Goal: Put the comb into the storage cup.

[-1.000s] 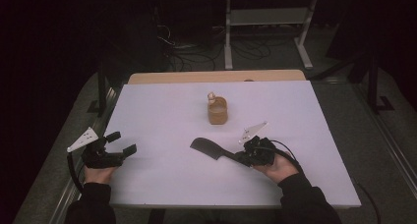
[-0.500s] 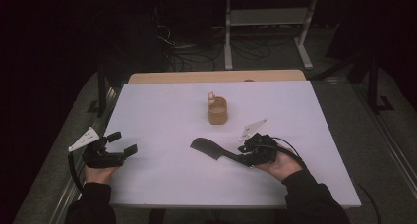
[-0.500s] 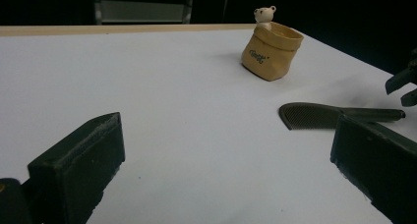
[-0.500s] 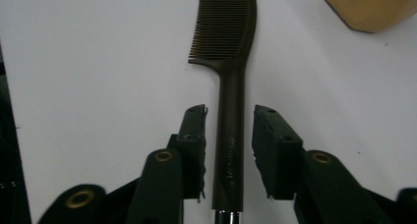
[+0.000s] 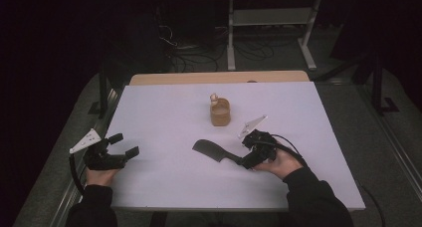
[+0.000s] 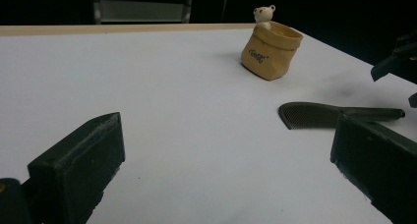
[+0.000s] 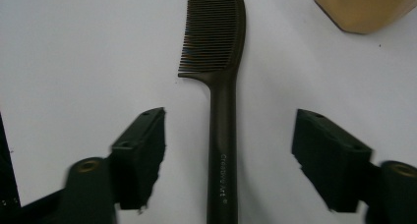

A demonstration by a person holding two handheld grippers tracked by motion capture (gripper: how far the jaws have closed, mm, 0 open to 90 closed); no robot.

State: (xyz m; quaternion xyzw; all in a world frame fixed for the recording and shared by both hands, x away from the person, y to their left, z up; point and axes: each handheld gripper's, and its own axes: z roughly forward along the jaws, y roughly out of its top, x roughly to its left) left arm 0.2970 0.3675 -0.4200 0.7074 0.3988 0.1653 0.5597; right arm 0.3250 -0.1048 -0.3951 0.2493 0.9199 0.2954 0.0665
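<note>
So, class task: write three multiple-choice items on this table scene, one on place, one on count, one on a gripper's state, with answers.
1. Where does the comb lie?
A. in the pouch
B. flat on the table
C. off the table

2. How many grippers are there?
A. one
B. two
C. three

3. How is the right gripper?
A. shut on the comb
B. shut, empty
C. open, handle between its fingers

Answers: 1 B, it lies flat on the white table, near the pouch. 2 B, one per hand. 3 C, gaps show both sides of the handle; its fingers have just been opening.
</note>
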